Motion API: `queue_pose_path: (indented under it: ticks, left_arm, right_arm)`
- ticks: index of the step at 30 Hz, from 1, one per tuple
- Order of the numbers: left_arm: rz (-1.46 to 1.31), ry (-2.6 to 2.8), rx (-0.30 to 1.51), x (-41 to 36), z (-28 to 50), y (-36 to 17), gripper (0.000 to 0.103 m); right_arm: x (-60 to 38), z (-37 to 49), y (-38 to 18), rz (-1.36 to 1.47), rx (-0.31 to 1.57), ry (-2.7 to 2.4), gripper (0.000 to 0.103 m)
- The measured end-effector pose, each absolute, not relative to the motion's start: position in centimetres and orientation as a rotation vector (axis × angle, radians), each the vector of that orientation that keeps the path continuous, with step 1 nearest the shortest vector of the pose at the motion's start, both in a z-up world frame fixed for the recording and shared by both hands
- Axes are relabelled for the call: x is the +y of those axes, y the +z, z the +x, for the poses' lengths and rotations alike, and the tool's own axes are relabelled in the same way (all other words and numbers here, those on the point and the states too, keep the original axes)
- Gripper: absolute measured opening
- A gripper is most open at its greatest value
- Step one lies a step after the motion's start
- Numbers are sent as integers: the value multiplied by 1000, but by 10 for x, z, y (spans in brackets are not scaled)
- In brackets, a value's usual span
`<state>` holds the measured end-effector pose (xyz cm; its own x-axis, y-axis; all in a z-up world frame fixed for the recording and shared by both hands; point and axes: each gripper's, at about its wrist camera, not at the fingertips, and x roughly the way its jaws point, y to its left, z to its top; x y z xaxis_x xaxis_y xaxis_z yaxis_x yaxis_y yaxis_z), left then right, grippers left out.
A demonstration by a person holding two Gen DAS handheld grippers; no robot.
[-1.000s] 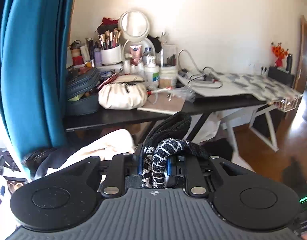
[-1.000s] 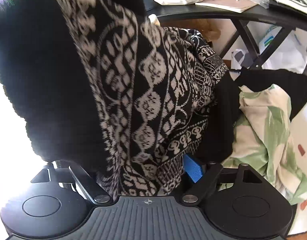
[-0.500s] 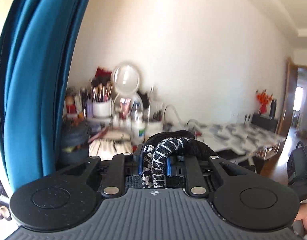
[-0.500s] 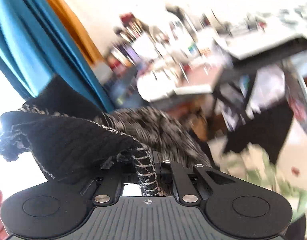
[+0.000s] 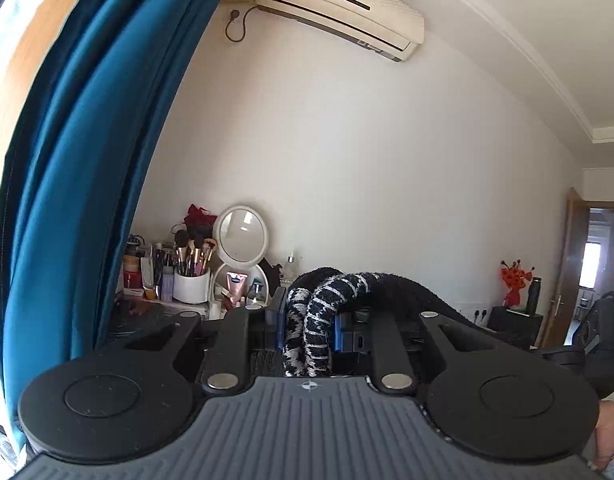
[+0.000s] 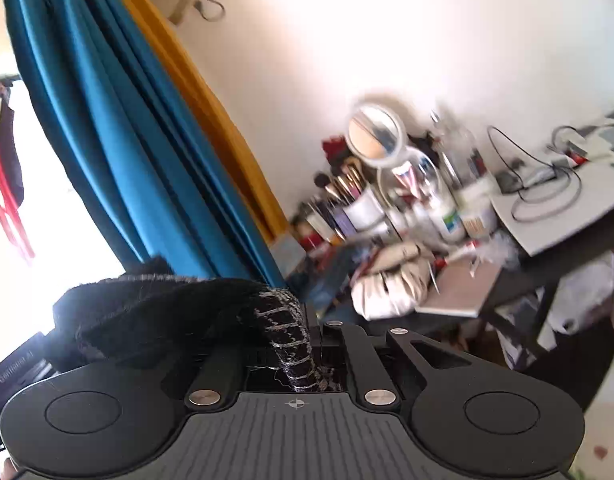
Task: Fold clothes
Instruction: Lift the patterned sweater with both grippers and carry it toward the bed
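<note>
Both grippers raised, each clamped on the black-and-white knit garment.

Left gripper [image 5: 309, 322]: jaws closed on a rolled bunch of the knit garment [image 5: 319, 312], low centre of the left wrist frame; the fabric arches over toward the right of the frame. Right gripper [image 6: 313, 334]: jaws nearly together, pinching a thin patterned edge of the same garment [image 6: 287, 320], low centre of the right wrist frame; the black bulk drapes to the left over the gripper body. Behind, teal curtain [image 5: 87, 160] down the left side, air conditioner [image 5: 339, 8] at the top, round mirror [image 5: 241, 234] and a cup of brushes [image 5: 191, 276] on the cluttered worktop [image 6: 563, 264]. Right wrist frame is blurred. A bit of a hand [image 5: 607, 436] shows at lower right of the left wrist frame.
</note>
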<state>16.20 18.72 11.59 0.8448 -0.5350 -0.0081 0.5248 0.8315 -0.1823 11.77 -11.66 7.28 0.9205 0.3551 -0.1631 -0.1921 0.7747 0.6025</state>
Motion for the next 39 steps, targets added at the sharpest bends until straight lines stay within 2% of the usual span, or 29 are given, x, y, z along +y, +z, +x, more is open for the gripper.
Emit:
queue_pose_path:
  ticks: [9,15,27,34,39]
  left_arm:
    - [-177,-368,35,48,122,132,21]
    - [-226,-389,95,5,114,137,21]
    - [-279,-443,126,-7,123,124,21]
    - [-221,-336,132,13,133,128,21]
    - [-187,-266,132,22,144,126,21]
  right_arm:
    - [-248,124,97,590,323,482,7]
    - [-313,117,102,606,325,530,7]
    - [-361,97,108,610,257,451,7]
    - [-341,105,102,611,240,470,7]
    - [-324,125,85,633,310,497,7]
